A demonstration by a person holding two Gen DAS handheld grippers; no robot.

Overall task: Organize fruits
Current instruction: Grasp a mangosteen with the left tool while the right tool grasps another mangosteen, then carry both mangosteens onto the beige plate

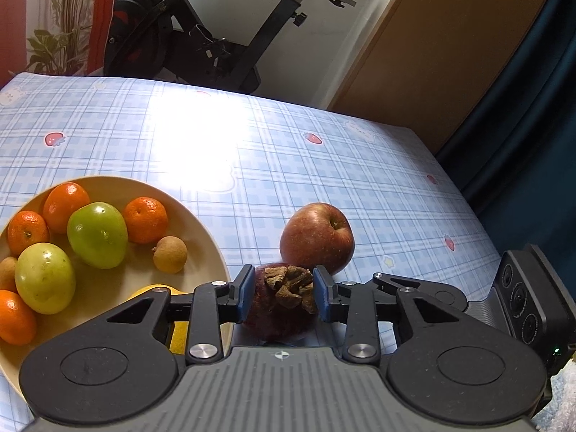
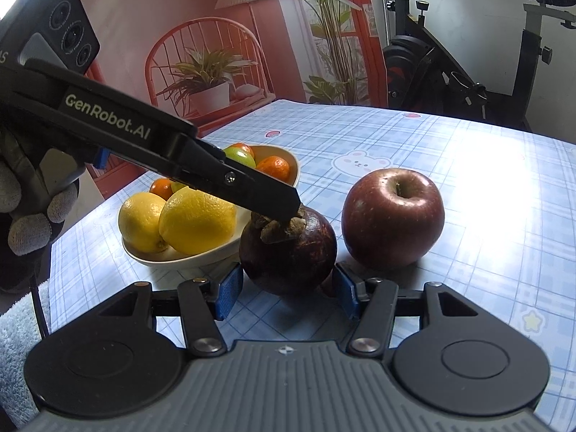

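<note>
Mangosteen (image 2: 288,248): on the cloth, straddled low by our right gripper (image 2: 286,291), pads beside it, contact unclear. Our left gripper (image 1: 282,293) pinches its dry stem cap from above. Apple (image 2: 392,217) just right; bowl (image 2: 201,257) of lemons just left. Risk: the brittle cap tears, and the fruit rolls.

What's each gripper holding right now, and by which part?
Left gripper pinches the mangosteen by its dried calyx on top. Right gripper brackets the fruit's lower sides; whether its pads press cannot be told. The apple is untouched.
</note>
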